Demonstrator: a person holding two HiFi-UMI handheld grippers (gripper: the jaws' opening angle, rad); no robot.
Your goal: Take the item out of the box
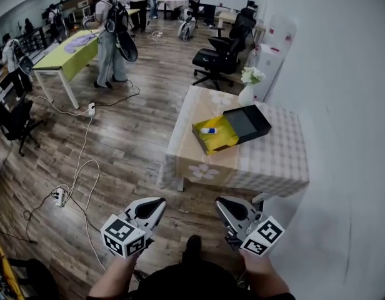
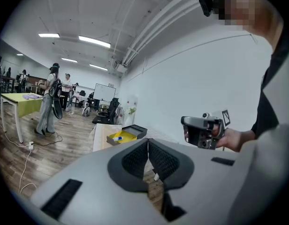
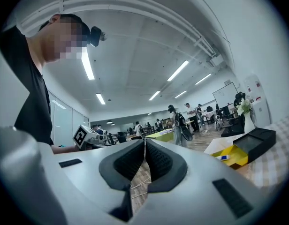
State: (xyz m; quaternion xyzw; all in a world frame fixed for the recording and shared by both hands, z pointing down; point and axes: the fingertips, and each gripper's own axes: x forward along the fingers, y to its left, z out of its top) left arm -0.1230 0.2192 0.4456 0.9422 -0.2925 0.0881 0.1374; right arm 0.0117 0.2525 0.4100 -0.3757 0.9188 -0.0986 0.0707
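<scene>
An open yellow box (image 1: 219, 136) with its black lid (image 1: 247, 122) beside it lies on a table with a checked cloth (image 1: 267, 158). A small white and blue item (image 1: 208, 130) rests inside the box. My left gripper (image 1: 157, 205) and right gripper (image 1: 223, 204) hang low in front of the table, well short of it, both shut and empty. The left gripper view shows its jaws (image 2: 148, 141) closed, with the box (image 2: 123, 135) far ahead. In the right gripper view the jaws (image 3: 145, 141) also meet, and the box (image 3: 234, 156) lies to the right.
A white vase with flowers (image 1: 247, 91) stands on the table's far corner. Black office chairs (image 1: 220, 58) stand behind it, and a white wall (image 1: 342, 74) runs along the right. Cables and a power strip (image 1: 60, 196) lie on the wooden floor at left. People stand near a green table (image 1: 70, 55).
</scene>
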